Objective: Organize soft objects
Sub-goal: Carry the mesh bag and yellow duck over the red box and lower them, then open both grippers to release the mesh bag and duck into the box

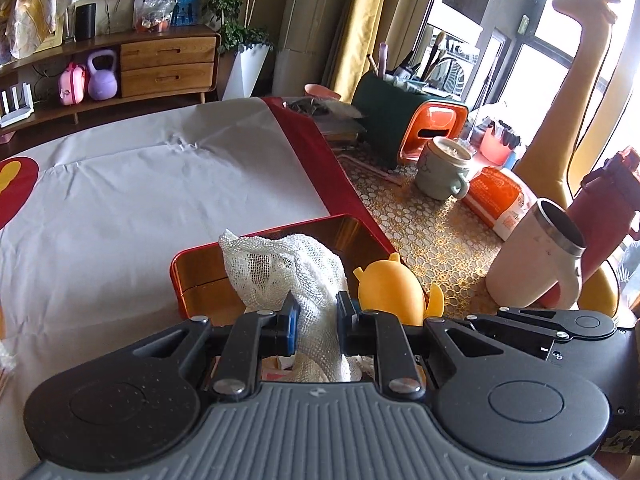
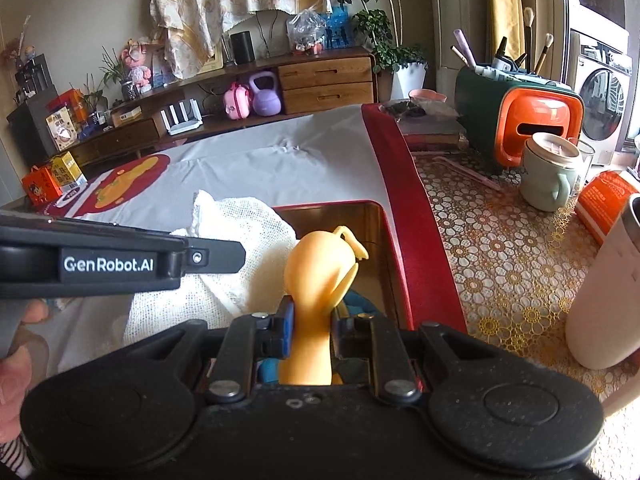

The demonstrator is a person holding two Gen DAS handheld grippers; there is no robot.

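Note:
My left gripper (image 1: 316,320) is shut on a white mesh cloth (image 1: 280,272), which bunches up above the jaws over the red metal tin (image 1: 188,276). My right gripper (image 2: 312,332) is shut on a soft yellow toy (image 2: 320,268), held upright over the same tin (image 2: 384,216). The yellow toy also shows in the left wrist view (image 1: 390,288), just right of the cloth. The cloth shows in the right wrist view (image 2: 224,256), left of the toy, partly behind the left gripper's body (image 2: 120,260). The tin's inside is mostly hidden.
The tin sits on a white cloth with a red border (image 1: 140,184). To the right on the patterned tablecloth stand a white steel-lined mug (image 1: 536,256), a red bottle (image 1: 600,208), a pale green cup (image 1: 442,172), an orange packet (image 1: 496,200) and an orange-green organizer (image 1: 412,124).

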